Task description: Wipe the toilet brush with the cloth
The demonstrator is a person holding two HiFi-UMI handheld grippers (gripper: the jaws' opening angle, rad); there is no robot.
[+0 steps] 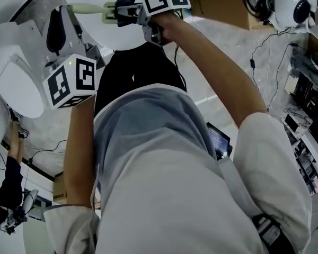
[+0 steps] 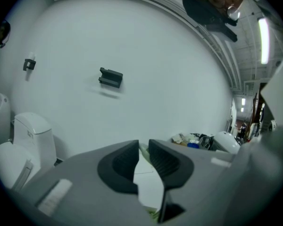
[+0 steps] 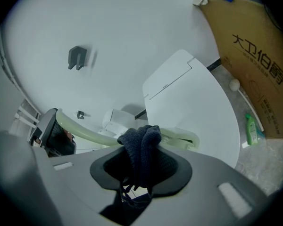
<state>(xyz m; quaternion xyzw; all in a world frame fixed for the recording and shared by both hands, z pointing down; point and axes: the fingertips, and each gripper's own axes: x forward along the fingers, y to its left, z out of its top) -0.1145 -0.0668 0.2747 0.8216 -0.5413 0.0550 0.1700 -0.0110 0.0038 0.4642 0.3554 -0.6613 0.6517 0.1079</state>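
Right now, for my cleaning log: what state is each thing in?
toilet brush: held in the air by its handle.
cloth: bunched, draped over the brush's handle.
right gripper: fingers shut on the cloth.
left gripper: fingers shut on the brush's handle.

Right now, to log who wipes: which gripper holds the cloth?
The right gripper: its fingers pinch the dark cloth against the pale green toilet brush. The left gripper clamps only the brush's handle.
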